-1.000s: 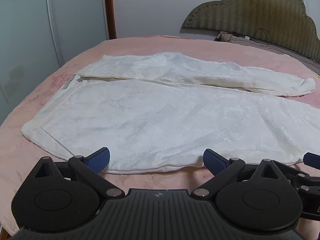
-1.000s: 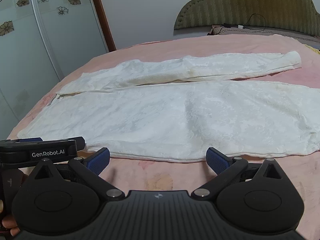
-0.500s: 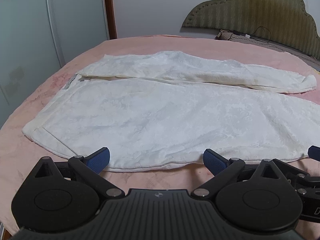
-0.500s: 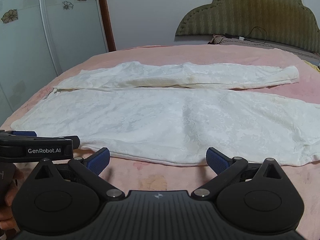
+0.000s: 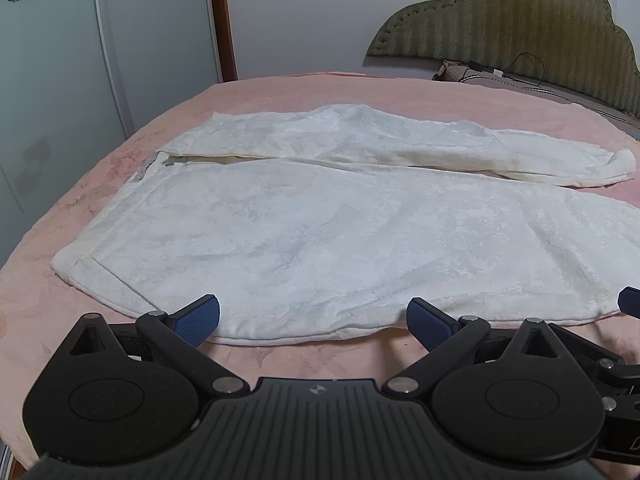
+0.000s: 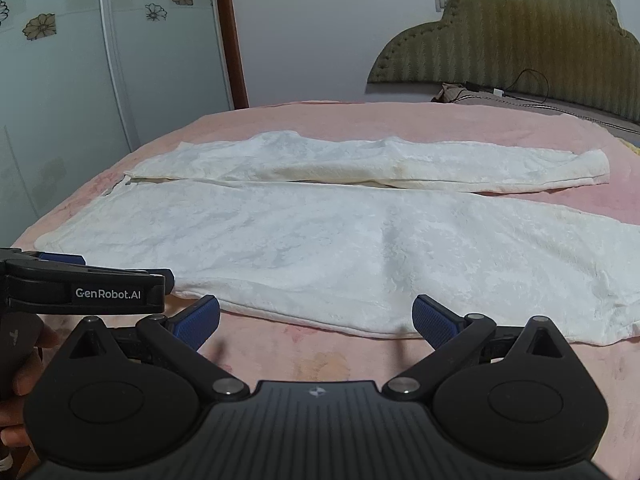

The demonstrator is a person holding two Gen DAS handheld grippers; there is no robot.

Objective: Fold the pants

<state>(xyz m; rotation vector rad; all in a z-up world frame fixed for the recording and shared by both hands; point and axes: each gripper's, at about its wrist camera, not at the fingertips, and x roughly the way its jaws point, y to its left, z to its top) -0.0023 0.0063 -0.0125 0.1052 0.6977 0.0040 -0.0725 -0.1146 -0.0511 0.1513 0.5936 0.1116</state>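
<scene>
White pants [image 5: 320, 232] lie flat on the pink bed, waistband at the left, both legs running right; the far leg [image 5: 440, 148] lies apart from the near one. They also show in the right wrist view [image 6: 360, 248]. My left gripper [image 5: 313, 318] is open and empty, its fingertips at the near hem of the pants. My right gripper [image 6: 316, 320] is open and empty, just short of the near edge of the near leg. The left gripper also shows at the left of the right wrist view [image 6: 80, 280].
The pink bedspread [image 5: 320, 92] covers the bed. An olive padded headboard [image 5: 520, 24] stands at the far right with a cable and pillow below it. Wardrobe doors with flower prints [image 6: 60, 80] stand to the left.
Both grippers have drawn slightly back and up, so the pants sit a little farther off. The pants have not moved. Both stay open.
</scene>
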